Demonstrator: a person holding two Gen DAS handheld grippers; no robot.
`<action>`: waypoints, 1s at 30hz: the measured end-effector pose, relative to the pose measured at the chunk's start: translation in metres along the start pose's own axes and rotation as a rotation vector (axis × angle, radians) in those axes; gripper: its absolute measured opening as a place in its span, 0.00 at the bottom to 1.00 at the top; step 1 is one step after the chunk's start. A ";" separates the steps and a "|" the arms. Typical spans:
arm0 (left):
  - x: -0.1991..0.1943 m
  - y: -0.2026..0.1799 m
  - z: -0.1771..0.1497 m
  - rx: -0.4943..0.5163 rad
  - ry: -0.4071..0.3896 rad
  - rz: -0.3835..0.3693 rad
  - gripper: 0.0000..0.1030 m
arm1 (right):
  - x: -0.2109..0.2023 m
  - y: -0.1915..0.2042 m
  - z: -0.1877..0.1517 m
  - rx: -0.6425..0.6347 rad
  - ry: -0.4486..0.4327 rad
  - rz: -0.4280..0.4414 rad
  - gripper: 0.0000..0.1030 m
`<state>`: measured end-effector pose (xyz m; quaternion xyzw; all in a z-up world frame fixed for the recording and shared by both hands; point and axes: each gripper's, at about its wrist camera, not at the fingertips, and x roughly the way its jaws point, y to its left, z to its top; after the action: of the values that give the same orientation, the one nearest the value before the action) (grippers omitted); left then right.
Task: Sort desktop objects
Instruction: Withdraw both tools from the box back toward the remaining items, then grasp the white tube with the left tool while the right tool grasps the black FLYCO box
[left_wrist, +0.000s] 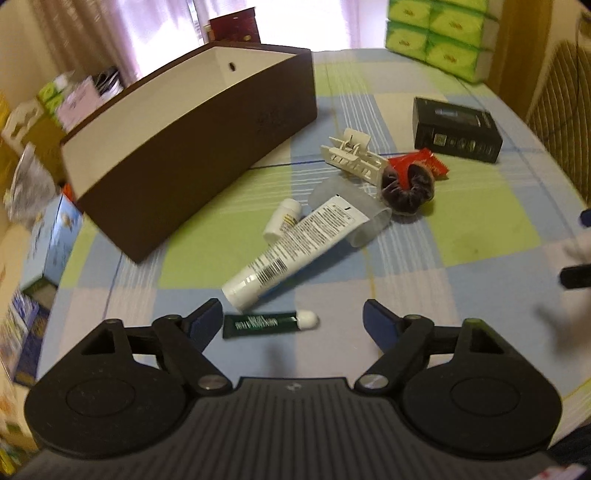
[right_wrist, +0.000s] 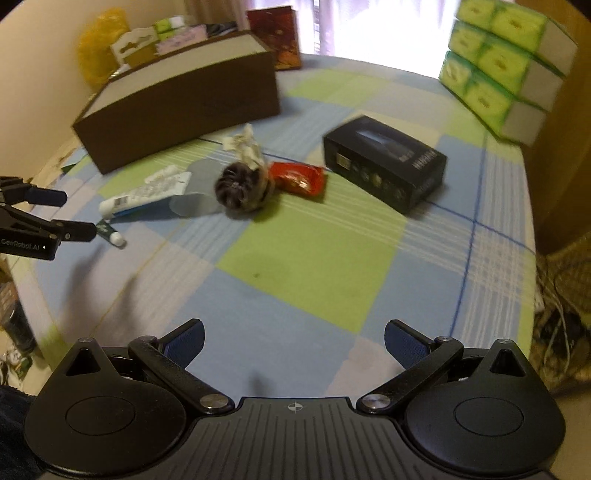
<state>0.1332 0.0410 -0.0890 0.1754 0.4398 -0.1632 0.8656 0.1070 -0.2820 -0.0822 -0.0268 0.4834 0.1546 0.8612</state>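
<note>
We see a checked tablecloth (left_wrist: 461, 229) holding a brown box (left_wrist: 192, 155), a black carton (left_wrist: 458, 129), a white tube (left_wrist: 295, 247) and a small green tube (left_wrist: 266, 324), which lies between our left gripper's (left_wrist: 291, 317) wide-open jaws. Our right gripper (right_wrist: 293, 339) hovers, jaws apart and empty.

A home: checked tablecloth (right_wrist: 310, 258), curtains (left_wrist: 155, 22), stacked tissue packs (right_wrist: 506, 66).

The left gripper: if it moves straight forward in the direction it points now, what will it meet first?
Most likely the small green tube, lying crosswise just ahead of the open left gripper. Behind it lies the white tube. The height above the table is unclear, so it might pass over.
</note>
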 end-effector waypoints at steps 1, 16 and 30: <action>0.005 0.000 0.002 0.028 -0.003 0.001 0.76 | 0.000 -0.002 -0.001 0.014 0.004 -0.009 0.98; 0.074 0.015 0.031 0.395 0.087 -0.197 0.62 | 0.004 -0.015 -0.021 0.212 0.058 -0.127 0.98; 0.088 0.038 0.039 0.444 0.109 -0.353 0.26 | 0.013 -0.005 -0.022 0.270 0.076 -0.165 0.98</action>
<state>0.2260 0.0459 -0.1335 0.2899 0.4627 -0.3941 0.7393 0.0966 -0.2877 -0.1050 0.0436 0.5283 0.0156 0.8478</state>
